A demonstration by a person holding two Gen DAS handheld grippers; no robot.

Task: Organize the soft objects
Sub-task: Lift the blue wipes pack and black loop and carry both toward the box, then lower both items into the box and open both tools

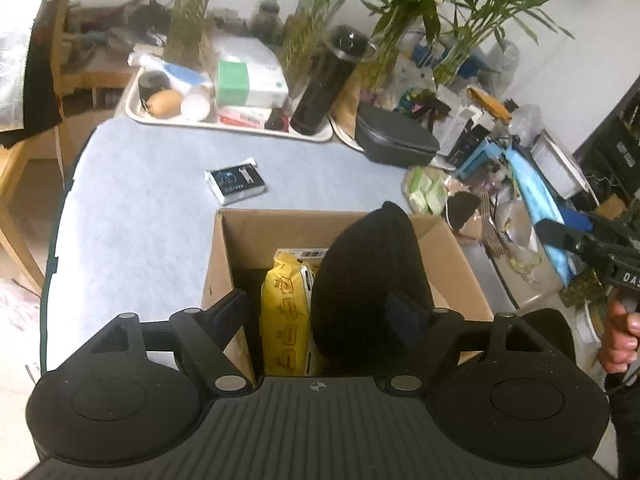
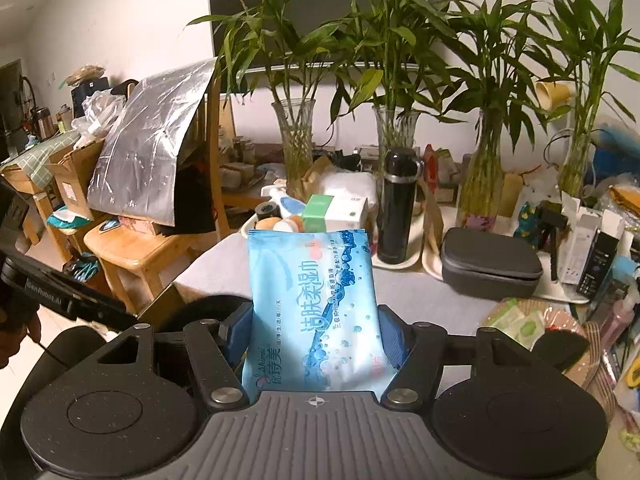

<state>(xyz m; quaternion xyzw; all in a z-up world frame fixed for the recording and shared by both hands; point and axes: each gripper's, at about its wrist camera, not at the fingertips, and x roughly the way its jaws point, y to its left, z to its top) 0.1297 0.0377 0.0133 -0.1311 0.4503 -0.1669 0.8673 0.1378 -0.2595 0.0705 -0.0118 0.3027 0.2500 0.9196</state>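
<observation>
In the left wrist view, an open cardboard box [image 1: 452, 256] sits on the light blue table. It holds a yellow wipes pack [image 1: 284, 312] and a black soft object [image 1: 372, 280] standing on end. My left gripper [image 1: 320, 316] hovers over the box's near side, open; its right pad rests against the black object. A dark tissue pack [image 1: 235, 181] lies on the table beyond the box. In the right wrist view, my right gripper [image 2: 314, 334] is shut on a blue wet-wipes pack [image 2: 316, 304], held upright above the table. The right gripper also shows in the left wrist view [image 1: 568, 236].
A cream tray [image 1: 140, 114] with a black flask [image 1: 326, 84], boxes and jars stands at the back. A grey hard case [image 1: 394, 138] and vases of bamboo [image 2: 296, 148] line the far edge. Clutter fills the right side. A wooden chair [image 2: 132, 252] stands left.
</observation>
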